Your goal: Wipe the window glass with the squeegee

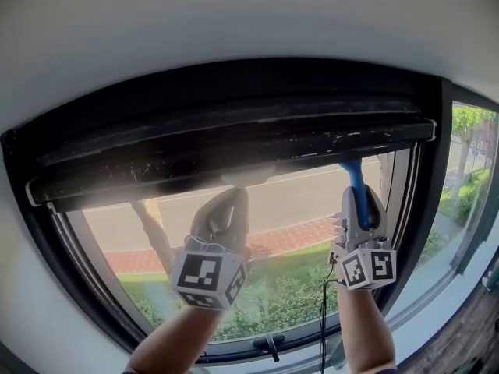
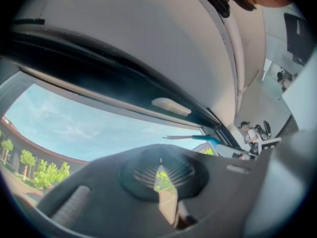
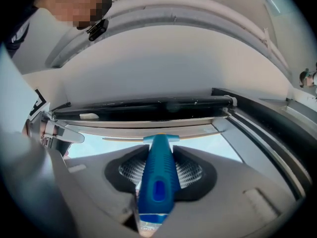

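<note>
1. right gripper view: right gripper (image 3: 161, 157) pinches the blue squeegee (image 3: 157, 187) handle, which runs straight out along the jaws.
2. its blade lies crosswise at the window glass (image 1: 296, 209) top edge, so the stroke probably goes down.
3. left gripper (image 2: 159, 163) jaws pressed together, empty, further off.

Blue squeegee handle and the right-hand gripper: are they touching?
Touching. In the right gripper view, the right gripper clamps the squeegee handle between both jaws.
</note>
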### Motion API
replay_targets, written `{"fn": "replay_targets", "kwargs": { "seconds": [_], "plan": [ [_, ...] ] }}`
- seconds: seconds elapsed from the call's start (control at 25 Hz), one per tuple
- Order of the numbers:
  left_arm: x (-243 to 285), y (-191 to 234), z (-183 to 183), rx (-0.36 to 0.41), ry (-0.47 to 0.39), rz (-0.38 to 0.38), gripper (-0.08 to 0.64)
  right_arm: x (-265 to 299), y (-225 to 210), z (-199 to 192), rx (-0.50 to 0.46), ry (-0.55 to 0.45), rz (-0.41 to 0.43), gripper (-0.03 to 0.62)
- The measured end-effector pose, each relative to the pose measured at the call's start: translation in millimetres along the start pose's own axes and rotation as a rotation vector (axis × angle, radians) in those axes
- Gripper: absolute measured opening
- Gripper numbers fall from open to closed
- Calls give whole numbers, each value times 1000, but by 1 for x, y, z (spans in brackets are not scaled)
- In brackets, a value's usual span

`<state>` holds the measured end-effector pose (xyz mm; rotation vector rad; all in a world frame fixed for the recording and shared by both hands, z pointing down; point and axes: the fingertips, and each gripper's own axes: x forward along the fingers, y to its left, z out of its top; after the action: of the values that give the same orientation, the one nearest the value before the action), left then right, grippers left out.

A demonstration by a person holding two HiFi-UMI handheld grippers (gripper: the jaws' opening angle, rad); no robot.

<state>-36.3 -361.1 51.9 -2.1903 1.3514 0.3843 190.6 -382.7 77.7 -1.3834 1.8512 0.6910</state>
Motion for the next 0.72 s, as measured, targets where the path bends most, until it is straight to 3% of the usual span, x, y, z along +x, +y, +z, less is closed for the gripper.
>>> {"fn": "replay_targets", "kwargs": {
  "seconds": [0.72],
  "plan": [
    [-30,-9,-22,-54,77,-4,3,-24,0,-21,39,99,-38,147]
  ]
}}
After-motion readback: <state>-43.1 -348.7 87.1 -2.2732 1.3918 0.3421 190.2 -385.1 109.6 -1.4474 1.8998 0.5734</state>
